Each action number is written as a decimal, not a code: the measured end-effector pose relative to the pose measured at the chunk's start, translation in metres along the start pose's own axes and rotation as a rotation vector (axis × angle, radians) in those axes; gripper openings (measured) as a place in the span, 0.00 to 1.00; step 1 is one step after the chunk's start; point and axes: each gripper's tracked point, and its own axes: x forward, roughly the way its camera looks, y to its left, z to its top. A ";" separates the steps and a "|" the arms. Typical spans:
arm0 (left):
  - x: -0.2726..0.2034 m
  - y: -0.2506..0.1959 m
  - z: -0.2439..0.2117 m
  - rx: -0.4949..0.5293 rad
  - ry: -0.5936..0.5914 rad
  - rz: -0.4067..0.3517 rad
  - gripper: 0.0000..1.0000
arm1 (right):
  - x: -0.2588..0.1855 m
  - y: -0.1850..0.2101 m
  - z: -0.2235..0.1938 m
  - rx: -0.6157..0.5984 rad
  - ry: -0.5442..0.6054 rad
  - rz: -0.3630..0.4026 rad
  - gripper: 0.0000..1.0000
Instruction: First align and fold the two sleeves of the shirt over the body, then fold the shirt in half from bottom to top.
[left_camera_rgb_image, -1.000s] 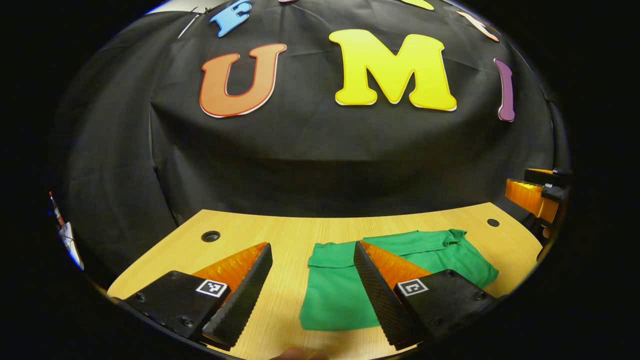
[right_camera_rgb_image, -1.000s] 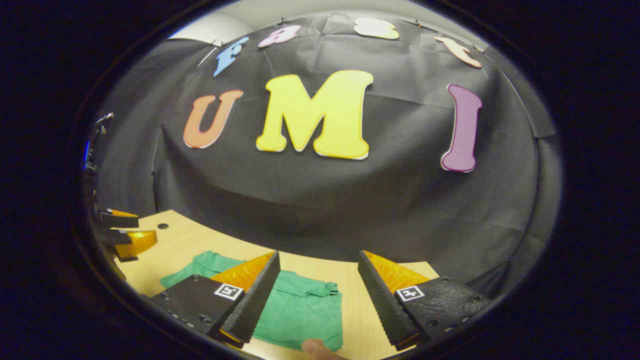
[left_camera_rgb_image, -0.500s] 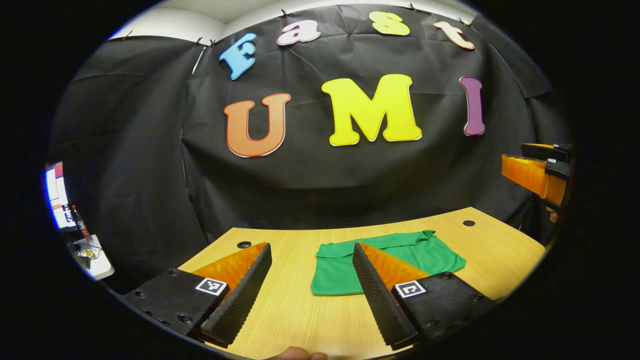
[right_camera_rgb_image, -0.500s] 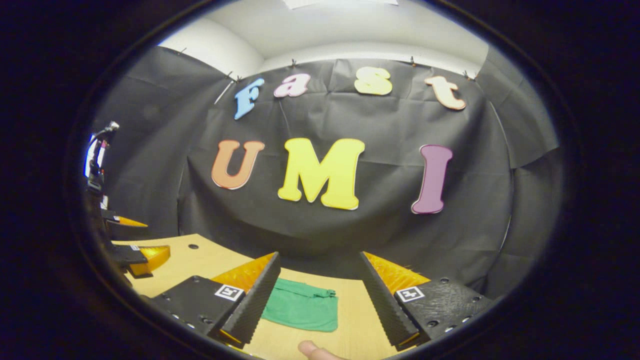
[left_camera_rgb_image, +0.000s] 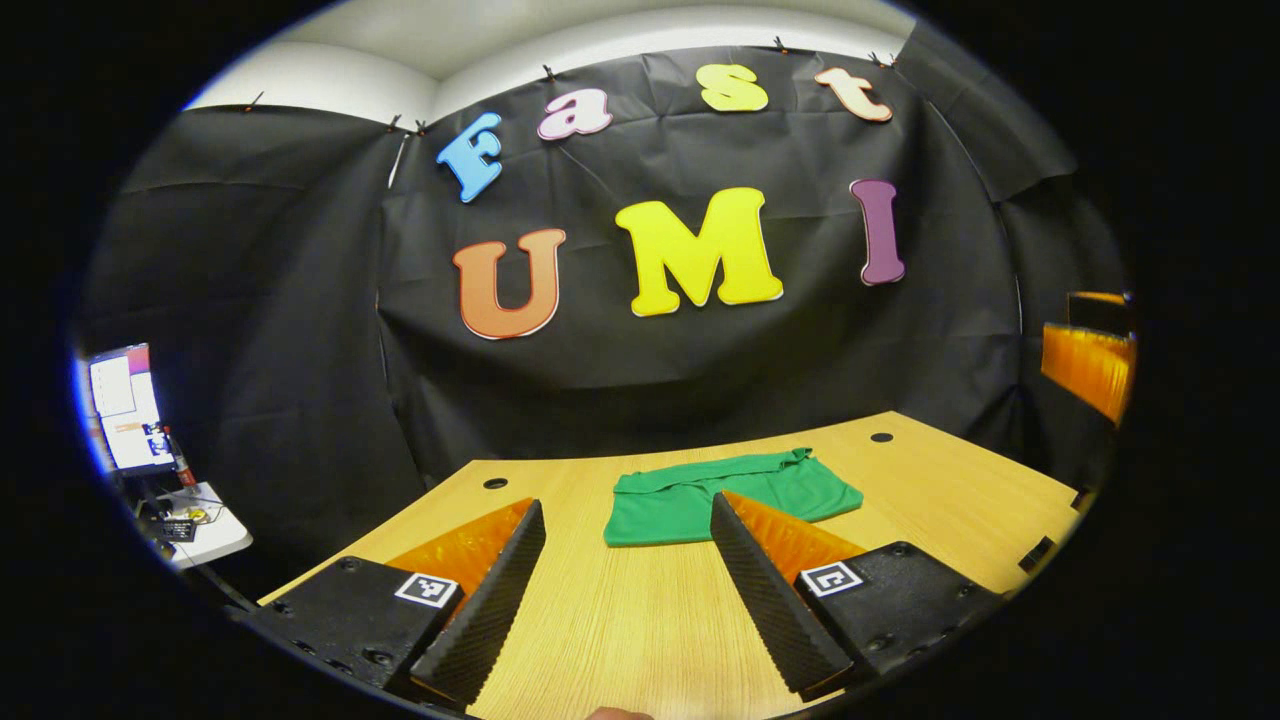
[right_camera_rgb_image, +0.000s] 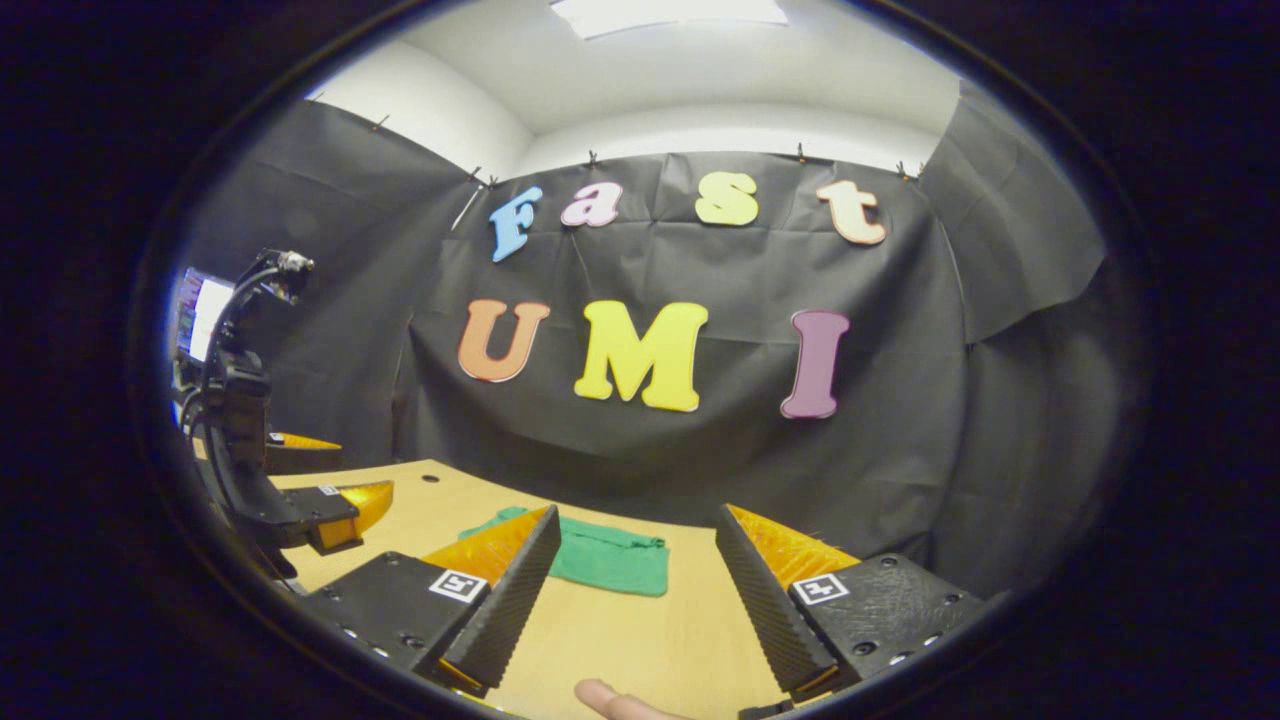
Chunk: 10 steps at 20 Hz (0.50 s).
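Shirt (left_camera_rgb_image: 730, 495) fabric is seen folded into a compact green bundle lying flat on the table (left_camera_rgb_image: 960, 500), so the folding is judged done. Left gripper (left_camera_rgb_image: 625, 590) and right gripper (right_camera_rgb_image: 632, 585) are held well back from it, fingers spread apart and gripping nothing, since no hold is needed.

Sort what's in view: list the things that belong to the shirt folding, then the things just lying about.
Job:
green shirt, folded on the table
left gripper, open
right gripper, open

Bystanders:
monitor
small white side table
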 end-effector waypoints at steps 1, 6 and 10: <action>-0.008 0.003 0.002 0.003 -0.017 0.004 1.00 | -0.007 0.011 -0.004 0.025 0.003 0.030 0.96; -0.019 -0.001 0.018 0.075 -0.091 -0.035 1.00 | -0.004 0.004 -0.031 0.004 0.051 -0.006 0.95; -0.001 0.011 -0.009 -0.006 -0.015 -0.032 1.00 | 0.002 0.007 -0.045 -0.008 0.079 0.007 0.95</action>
